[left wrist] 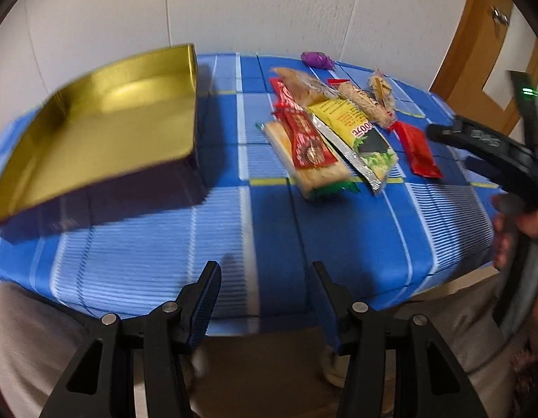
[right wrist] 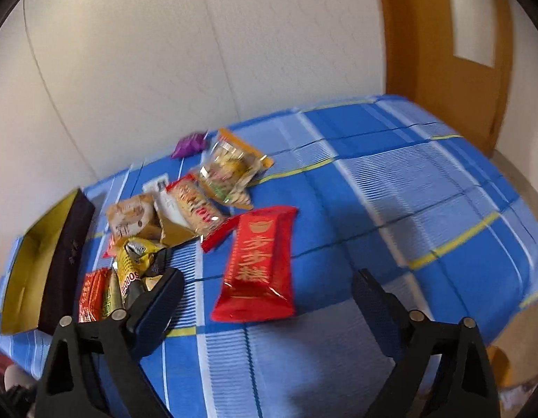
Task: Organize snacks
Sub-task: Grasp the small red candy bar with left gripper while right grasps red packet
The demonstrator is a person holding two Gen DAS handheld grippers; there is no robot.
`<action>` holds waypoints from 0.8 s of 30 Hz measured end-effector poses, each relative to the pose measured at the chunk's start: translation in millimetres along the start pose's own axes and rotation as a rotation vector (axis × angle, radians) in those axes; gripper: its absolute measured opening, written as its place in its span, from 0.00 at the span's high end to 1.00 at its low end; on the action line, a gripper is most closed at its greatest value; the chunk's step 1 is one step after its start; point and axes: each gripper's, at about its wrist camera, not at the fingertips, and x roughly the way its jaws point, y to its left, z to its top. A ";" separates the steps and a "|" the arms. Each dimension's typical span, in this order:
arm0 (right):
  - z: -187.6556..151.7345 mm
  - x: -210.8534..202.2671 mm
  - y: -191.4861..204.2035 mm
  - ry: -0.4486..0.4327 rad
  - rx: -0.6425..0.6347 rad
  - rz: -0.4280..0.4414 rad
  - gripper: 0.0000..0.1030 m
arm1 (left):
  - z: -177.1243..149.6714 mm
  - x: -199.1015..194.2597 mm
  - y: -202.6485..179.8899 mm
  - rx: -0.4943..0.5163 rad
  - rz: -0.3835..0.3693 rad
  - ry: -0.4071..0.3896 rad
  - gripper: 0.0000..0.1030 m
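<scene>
An open tin box with a gold inside and dark sides lies empty on the blue checked tablecloth; it also shows at the left of the right wrist view. A pile of snack packets lies to its right. A red packet with gold characters lies nearest my right gripper, which is open and empty just above it. My left gripper is open and empty over the table's near edge. The right gripper's body shows at the right of the left wrist view.
A purple wrapped sweet lies at the back near the white wall. A wooden door stands to the right. The tablecloth's right half bears nothing. The table's front edge is close below my left gripper.
</scene>
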 end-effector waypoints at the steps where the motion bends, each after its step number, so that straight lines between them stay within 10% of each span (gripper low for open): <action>1: 5.4 10.0 3.4 0.033 -0.028 -0.010 0.10 | -0.9 -0.4 0.8 -0.011 -0.020 -0.003 0.49; 15: 4.8 40.8 9.0 0.100 -0.157 -0.097 0.52 | 17.1 9.8 -27.2 0.086 -0.071 0.007 0.49; 24: 2.9 36.5 -2.5 0.085 -0.094 -0.059 0.56 | 71.1 18.8 -24.3 -0.002 -0.087 -0.008 0.49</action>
